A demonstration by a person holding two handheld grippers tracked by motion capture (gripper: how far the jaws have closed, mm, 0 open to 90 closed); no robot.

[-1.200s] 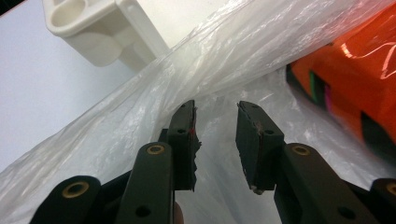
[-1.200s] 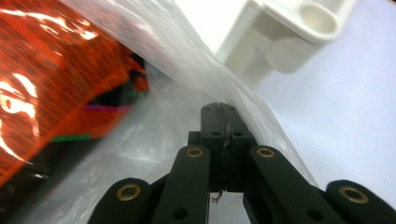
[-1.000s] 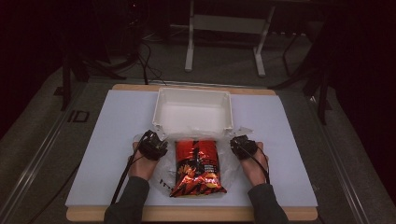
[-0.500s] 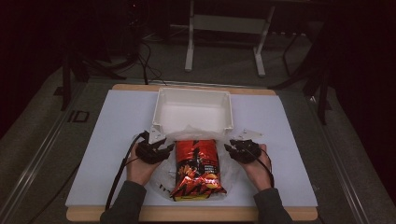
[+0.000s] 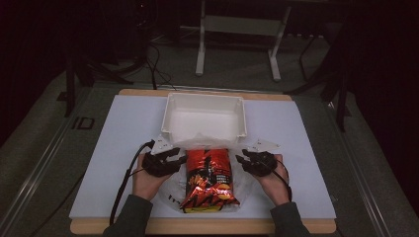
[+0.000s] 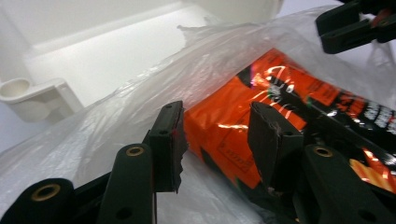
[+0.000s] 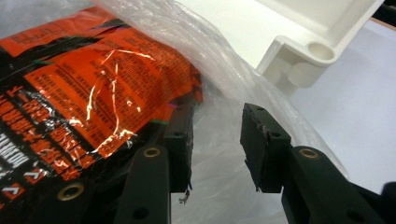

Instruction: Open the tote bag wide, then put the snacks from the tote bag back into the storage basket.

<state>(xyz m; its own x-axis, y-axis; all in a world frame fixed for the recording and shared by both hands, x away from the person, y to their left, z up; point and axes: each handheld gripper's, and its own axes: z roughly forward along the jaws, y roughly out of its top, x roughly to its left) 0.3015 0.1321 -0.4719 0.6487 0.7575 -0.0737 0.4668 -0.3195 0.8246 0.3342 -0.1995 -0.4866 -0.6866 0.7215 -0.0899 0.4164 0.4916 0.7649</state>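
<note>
Down at the near edge of the white mat (image 5: 123, 148) sits the red snack bag (image 5: 207, 178), lying flat inside a clear plastic bag (image 5: 170, 195). Its long axis runs pretty much 12 to 6 in the high view, far end pointing at 12 toward the white tray (image 5: 205, 120) and the crinkled near end at 6, close to the table's wooden edge (image 5: 197, 226). The far end sits just short of the tray's near wall, with the thin plastic bunched up against it. The left gripper (image 5: 170, 160) is at the bag's 9 o'clock, just beside its upper corner, and the right gripper (image 5: 247, 160) is at 3 o'clock, same deal on the other side, so the bag lies between the two. Both have just been opening their jaws and they're spread apart now, pads not pressing on anything. From the left gripper view, the orange corner of the snack bag (image 6: 224, 126) shows in the gap behind the jaws under the plastic film (image 6: 116, 121); from the right gripper view, it's only loose plastic (image 7: 219, 140) in the gap, with the snack bag (image 7: 93, 84) off by the left-hand jaw.
</note>
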